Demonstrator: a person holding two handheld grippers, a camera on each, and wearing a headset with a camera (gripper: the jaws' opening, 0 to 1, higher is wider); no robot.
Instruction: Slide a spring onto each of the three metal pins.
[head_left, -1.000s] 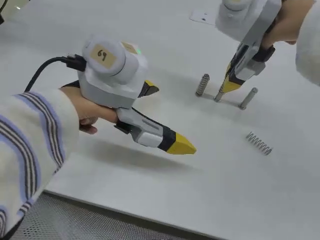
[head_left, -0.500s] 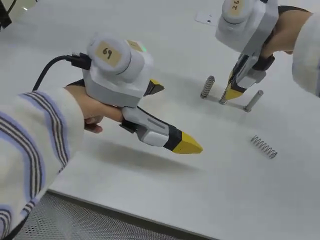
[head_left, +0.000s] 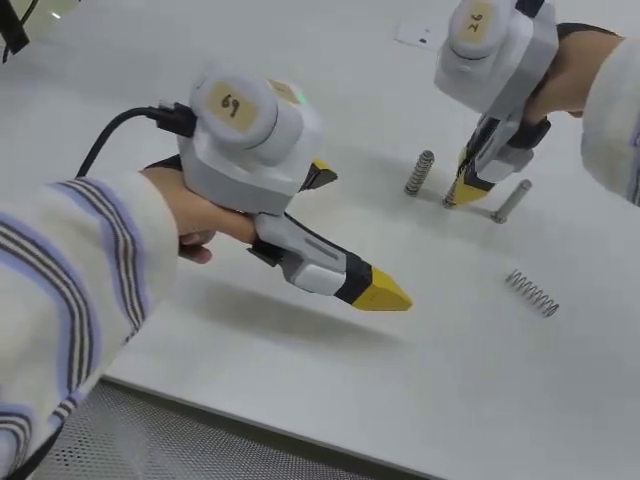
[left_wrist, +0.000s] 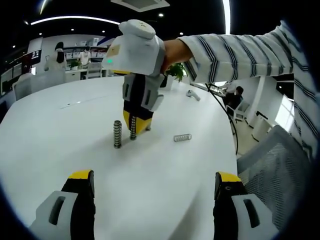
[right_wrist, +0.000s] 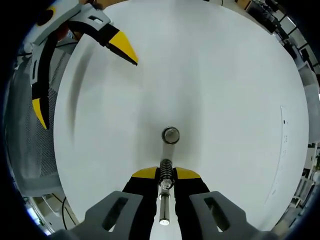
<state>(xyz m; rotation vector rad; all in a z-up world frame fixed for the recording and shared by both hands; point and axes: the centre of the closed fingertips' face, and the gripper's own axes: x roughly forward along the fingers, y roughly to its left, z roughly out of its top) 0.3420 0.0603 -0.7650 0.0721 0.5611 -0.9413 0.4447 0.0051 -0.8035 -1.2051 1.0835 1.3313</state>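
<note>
Two numbers can be read, both in the head view and both handwritten in dark ink on small tan stickers. The first sticker (head_left: 232, 105) reads "69" and sits on the flat top of the round white cap of the left gripper (head_left: 372, 240). The second sticker (head_left: 476, 16) reads "26" and sits on the same kind of round cap on the right gripper (head_left: 463, 193). A small white tag (head_left: 414, 35) lies on the white table (head_left: 300, 390) at the far edge; its dark marks are too small to read.
</note>
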